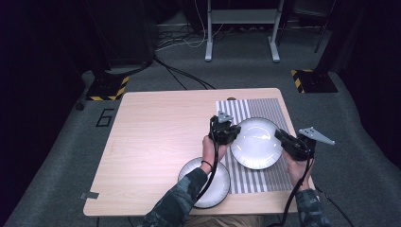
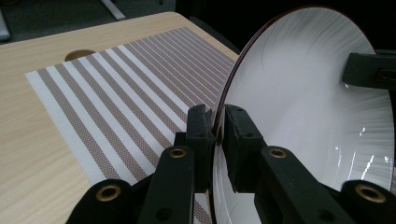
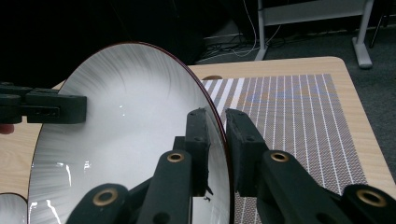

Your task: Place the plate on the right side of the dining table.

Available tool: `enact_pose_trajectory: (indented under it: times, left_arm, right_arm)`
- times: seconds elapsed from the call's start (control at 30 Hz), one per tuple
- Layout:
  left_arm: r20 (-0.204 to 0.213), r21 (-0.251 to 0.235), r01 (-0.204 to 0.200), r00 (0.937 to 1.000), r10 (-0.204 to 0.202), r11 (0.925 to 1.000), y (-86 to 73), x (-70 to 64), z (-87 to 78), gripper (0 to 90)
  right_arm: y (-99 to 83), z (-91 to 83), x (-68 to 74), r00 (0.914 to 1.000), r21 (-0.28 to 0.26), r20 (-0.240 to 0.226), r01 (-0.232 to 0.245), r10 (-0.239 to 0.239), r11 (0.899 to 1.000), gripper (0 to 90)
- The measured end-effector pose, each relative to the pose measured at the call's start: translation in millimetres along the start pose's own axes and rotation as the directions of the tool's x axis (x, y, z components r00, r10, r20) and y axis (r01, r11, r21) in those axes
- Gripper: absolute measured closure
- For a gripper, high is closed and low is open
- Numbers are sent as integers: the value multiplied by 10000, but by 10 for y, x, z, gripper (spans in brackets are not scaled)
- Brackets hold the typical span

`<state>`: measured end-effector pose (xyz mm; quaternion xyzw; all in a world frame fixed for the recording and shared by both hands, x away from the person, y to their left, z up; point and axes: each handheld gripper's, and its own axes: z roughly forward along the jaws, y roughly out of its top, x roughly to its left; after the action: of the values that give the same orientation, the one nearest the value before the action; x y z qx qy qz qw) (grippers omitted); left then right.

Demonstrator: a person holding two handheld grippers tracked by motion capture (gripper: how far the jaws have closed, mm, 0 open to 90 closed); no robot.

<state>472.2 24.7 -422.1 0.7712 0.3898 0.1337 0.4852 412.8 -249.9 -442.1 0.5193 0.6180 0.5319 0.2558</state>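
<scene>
Both tongs — left tongs [image 1: 232,129] and right tongs [image 1: 281,137] — are clamped on opposite rims of the white plate [image 1: 256,143], held above the striped mat [image 1: 250,111] on the counter [image 1: 156,137].

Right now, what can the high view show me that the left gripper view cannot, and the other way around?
The high view shows a second plate near the table's front edge and the floor around the table. The left gripper view shows up close that the left gripper pinches the rim of the held plate, one jaw on each side. Both show that plate, the striped mat and the right gripper on the plate's opposite rim.
</scene>
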Motion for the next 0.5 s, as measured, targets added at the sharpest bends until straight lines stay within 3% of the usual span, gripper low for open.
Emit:
enact_pose_trajectory:
  times: [0.5]
  left_arm:
    - [-39, 134, 100, 9999, -99, 9999, 50, 6, 191, 803]
  right_arm:
    - [35, 82, -148, 9999, 187, 163, 29, -32, 9998, 792]
